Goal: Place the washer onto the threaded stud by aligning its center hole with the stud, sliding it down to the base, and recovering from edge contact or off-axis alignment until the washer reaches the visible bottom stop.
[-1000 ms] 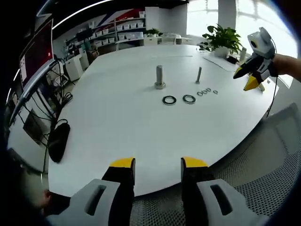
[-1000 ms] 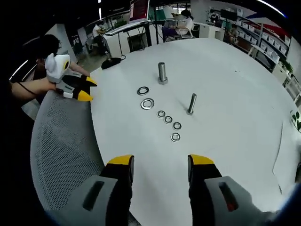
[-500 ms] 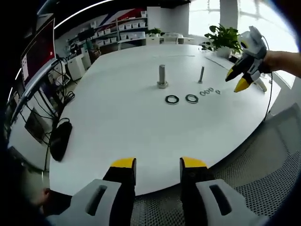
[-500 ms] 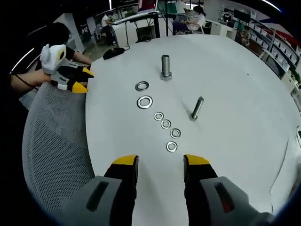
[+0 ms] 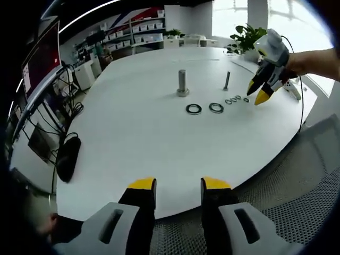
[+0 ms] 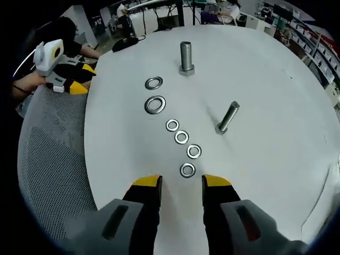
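Note:
Two threaded studs stand on the white table (image 5: 133, 143): a thick stud (image 5: 182, 83) (image 6: 185, 57) and a thin stud (image 5: 227, 81) (image 6: 227, 118). Two large washers (image 5: 193, 109) (image 6: 155, 104) lie flat beside a row of several small washers (image 5: 234, 99) (image 6: 181, 137). My right gripper (image 6: 181, 183) (image 5: 259, 91) hovers open just short of the nearest small washer (image 6: 187, 170), nothing between its fingers. My left gripper (image 5: 178, 186) (image 6: 74, 79) stays open and empty at the table's near edge, far from the parts.
A grey mesh chair back (image 6: 48, 159) (image 5: 297, 186) runs along the table edge. A black object (image 5: 67, 158) lies by the left rim. A potted plant (image 5: 249, 34) and shelves stand at the far side. A white sheet (image 6: 324, 175) lies on the table.
My right gripper has come forward and down over the row of small washers, and its jaws have narrowed a little. The left gripper has hardly moved.

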### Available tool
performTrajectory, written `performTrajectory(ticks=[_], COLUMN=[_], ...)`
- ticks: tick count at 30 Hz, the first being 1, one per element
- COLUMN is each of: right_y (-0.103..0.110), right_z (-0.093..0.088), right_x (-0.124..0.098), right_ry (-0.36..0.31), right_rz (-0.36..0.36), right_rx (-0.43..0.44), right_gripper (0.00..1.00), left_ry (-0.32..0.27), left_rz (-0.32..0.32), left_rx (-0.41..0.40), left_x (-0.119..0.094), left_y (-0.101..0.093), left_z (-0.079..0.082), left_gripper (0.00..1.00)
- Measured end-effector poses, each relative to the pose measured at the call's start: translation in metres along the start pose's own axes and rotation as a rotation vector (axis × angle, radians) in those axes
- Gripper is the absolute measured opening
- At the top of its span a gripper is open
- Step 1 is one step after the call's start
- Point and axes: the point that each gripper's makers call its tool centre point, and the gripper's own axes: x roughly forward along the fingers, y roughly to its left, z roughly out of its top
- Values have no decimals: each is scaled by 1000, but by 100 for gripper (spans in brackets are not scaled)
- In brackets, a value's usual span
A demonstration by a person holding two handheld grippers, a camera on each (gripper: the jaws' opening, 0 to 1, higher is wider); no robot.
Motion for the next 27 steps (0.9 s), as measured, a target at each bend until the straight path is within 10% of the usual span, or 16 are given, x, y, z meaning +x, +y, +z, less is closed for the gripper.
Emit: performTrajectory(ticks=[11, 27], right_y=[-3, -1], right_z=[-1, 2], right_x=[4, 5], right_ry=[134, 162], right_rz=[-19, -12], right_rx=[-175, -184], right_gripper=[27, 24], left_ry=[6, 9], left_rz=[2, -1], left_rx=[12, 13], left_x=[1, 1], left_y=[1, 0], left_z=[-1, -1], left_gripper=[27, 27])
